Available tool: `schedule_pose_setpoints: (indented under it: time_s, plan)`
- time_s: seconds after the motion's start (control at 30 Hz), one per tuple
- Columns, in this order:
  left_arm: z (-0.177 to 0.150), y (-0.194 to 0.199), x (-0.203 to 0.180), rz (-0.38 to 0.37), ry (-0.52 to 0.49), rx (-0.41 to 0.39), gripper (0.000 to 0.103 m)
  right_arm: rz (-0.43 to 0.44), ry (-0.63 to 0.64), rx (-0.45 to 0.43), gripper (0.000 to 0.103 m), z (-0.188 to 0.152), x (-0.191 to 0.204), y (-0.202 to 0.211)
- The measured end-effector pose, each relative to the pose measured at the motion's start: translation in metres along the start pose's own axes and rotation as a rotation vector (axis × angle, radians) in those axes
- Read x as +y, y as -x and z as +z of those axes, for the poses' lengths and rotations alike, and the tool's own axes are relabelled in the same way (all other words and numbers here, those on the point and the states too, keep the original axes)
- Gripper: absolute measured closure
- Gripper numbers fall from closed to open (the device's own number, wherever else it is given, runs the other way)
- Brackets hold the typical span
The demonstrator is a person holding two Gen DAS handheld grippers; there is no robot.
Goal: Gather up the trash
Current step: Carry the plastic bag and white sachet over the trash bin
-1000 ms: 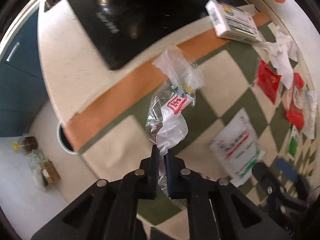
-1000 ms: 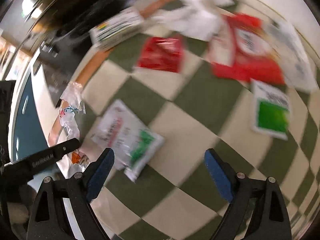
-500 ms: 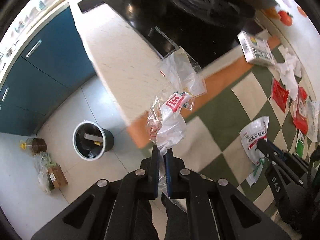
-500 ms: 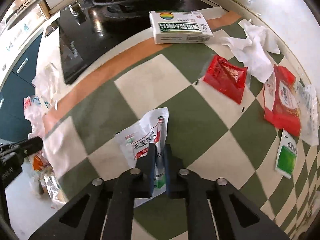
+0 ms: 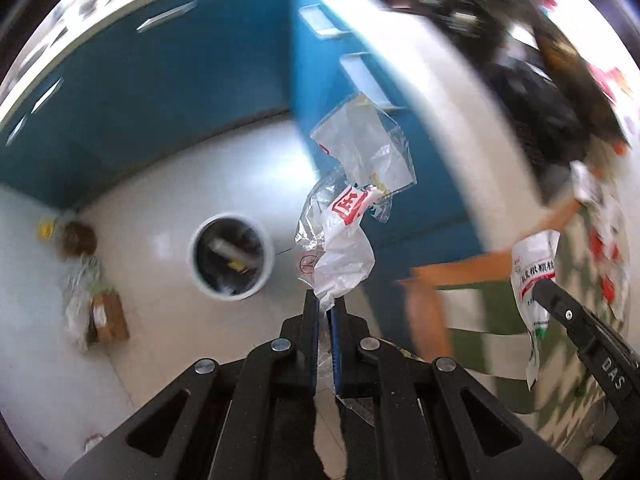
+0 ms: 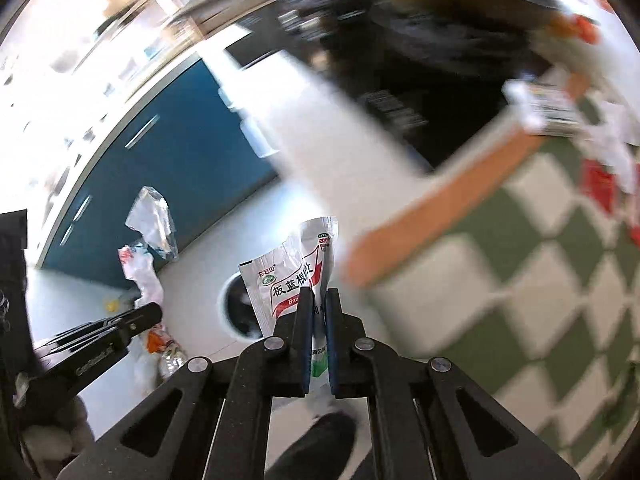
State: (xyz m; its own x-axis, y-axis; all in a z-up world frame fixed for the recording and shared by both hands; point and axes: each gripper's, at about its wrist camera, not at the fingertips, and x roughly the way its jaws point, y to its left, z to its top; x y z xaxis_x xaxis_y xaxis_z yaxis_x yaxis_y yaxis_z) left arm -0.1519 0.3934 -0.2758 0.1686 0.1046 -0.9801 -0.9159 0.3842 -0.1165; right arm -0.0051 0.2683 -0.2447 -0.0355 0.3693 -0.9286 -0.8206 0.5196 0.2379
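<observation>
Left gripper [image 5: 325, 312]: jaws clenched on a bunch of crumpled clear plastic wrappers [image 5: 348, 216], which hung in the air over the floor, just beside the round trash bin [image 5: 231, 256] as the left wrist view showed it. Nothing let go.

Right gripper [image 6: 316, 312]: jaws clenched on a white medicine sachet [image 6: 294, 276] with red and green print, carried off the table edge, the bin [image 6: 236, 312] partly hidden behind it in the right wrist view.

The bin stood on the pale floor in front of the blue cabinets [image 5: 152, 92] and already held a few items; too blurred to name them.

Judged progress: two pieces lifted and brought near the bin, neither dropped in. More remained on the checked tablecloth [image 6: 520, 260]: a white box [image 6: 548, 108], red packets [image 6: 600, 184] and white scraps beside them, all smeared by motion. Task well short of finished; several more trips looked likely.
</observation>
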Motion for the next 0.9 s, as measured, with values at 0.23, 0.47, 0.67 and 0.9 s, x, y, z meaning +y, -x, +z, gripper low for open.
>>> schedule_pose_setpoints:
  time_s: [0.23,0.47,0.67,0.9]
  plan:
    - [-0.004,-0.115,0.152,0.010,0.240,0.146,0.100,0.058,0.042,0.186,0.097,-0.024,0.089,-0.178]
    - [-0.008,-0.342,0.258,-0.167,0.473,0.348,0.100,0.057,0.070,0.309,0.097,-0.052,0.117,-0.398]
    - [-0.008,-0.480,0.302,-0.176,0.534,0.404,0.100,0.025,0.146,0.366,0.097,-0.073,0.124,-0.555]
    - [-0.013,-0.545,0.311,-0.178,0.532,0.433,0.100,-0.004,0.226,0.392,0.097,-0.081,0.120,-0.636]
